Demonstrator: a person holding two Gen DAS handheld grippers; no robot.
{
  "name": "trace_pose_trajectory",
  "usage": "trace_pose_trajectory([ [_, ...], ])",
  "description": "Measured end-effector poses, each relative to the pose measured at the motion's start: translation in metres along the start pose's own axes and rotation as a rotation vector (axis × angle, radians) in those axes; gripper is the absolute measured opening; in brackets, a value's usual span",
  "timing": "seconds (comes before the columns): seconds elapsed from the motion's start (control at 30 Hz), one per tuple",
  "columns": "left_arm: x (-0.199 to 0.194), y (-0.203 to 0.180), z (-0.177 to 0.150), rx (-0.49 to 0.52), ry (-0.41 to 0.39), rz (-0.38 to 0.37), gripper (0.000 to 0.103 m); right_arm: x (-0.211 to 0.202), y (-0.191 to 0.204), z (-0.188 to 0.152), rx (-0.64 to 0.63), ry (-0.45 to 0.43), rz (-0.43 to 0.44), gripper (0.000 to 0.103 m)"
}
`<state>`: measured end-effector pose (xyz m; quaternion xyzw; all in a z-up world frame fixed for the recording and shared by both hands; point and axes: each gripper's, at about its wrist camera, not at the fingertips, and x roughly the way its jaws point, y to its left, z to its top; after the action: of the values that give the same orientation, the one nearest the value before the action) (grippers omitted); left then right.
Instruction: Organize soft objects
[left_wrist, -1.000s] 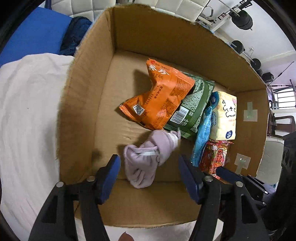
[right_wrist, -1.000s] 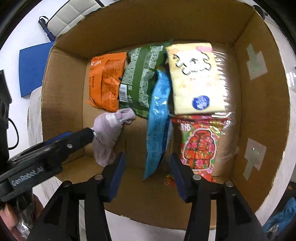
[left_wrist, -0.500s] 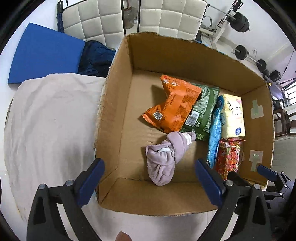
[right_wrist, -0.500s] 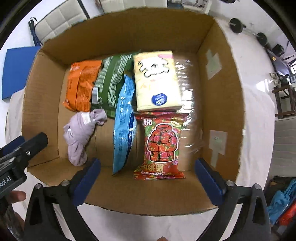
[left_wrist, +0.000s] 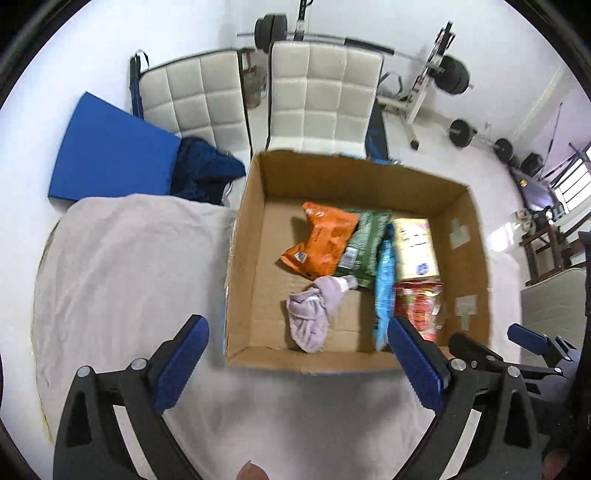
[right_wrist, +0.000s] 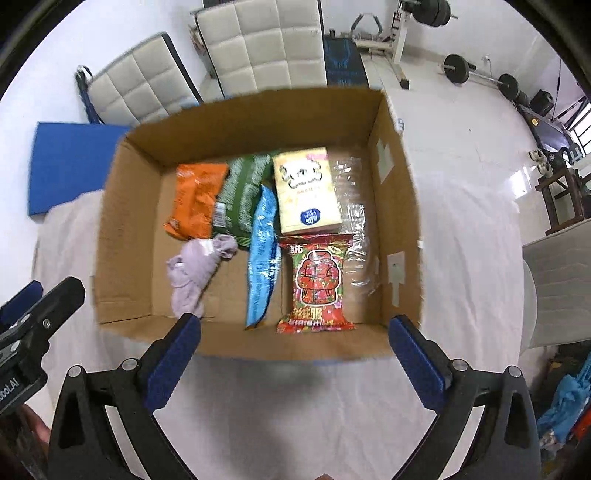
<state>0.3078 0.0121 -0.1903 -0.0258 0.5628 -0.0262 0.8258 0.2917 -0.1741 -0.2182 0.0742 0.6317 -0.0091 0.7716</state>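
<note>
A cardboard box (left_wrist: 243, 258) (right_wrist: 125, 236) stands on a white cloth. Inside lie a lilac knotted cloth (left_wrist: 314, 314) (right_wrist: 199, 266), an orange packet (left_wrist: 321, 240) (right_wrist: 195, 199), a green packet (left_wrist: 364, 240) (right_wrist: 242, 195), a blue packet (left_wrist: 384, 291) (right_wrist: 262, 254), a yellow tissue pack (left_wrist: 415, 247) (right_wrist: 306, 188) and a red packet (left_wrist: 421, 310) (right_wrist: 316, 284). My left gripper (left_wrist: 295, 363) is open and empty, above the box's near edge. My right gripper (right_wrist: 293, 358) is open and empty, also above the near edge.
Two white padded chairs (left_wrist: 321, 96) (right_wrist: 266, 40) stand behind the box. A blue mat (left_wrist: 110, 158) (right_wrist: 70, 162) and dark blue fabric (left_wrist: 207, 173) lie at the back left. Weight equipment (left_wrist: 447, 77) stands at the back right. White cloth (left_wrist: 129, 280) covers the table.
Both grippers have pulled up and back from the box and opened wide. The lilac cloth stays lying in the box, where the left gripper was close over it.
</note>
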Motion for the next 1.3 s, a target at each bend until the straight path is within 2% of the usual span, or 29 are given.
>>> trace_pose_trajectory([
  [0.17, -0.062, -0.009, -0.024, 0.016, -0.066, -0.020, 0.099, -0.060, 0.000, -0.028, -0.027, -0.077, 0.003, 0.103],
  [0.33, -0.129, -0.018, -0.054, 0.041, -0.144, -0.004, 0.099, -0.129, -0.003, -0.070, -0.045, -0.146, 0.044, 0.103],
  [0.53, -0.194, -0.027, -0.084, 0.046, -0.217, 0.017, 0.099, -0.204, -0.009, -0.118, -0.047, -0.230, 0.072, 0.103],
  [0.7, -0.232, -0.025, -0.097, 0.027, -0.258, 0.010, 0.099, -0.252, -0.017, -0.151, -0.033, -0.282, 0.089, 0.103],
  [0.93, -0.258, -0.024, -0.115, 0.019, -0.274, 0.005, 0.099, -0.298, -0.023, -0.184, -0.037, -0.308, 0.086, 0.103],
  [1.07, -0.261, -0.023, -0.120, 0.006, -0.268, -0.014, 0.099, -0.313, -0.023, -0.191, -0.037, -0.326, 0.082, 0.103],
  [1.3, -0.268, -0.025, -0.120, -0.001, -0.304, 0.004, 0.099, -0.332, -0.019, -0.187, -0.053, -0.385, 0.049, 0.103],
])
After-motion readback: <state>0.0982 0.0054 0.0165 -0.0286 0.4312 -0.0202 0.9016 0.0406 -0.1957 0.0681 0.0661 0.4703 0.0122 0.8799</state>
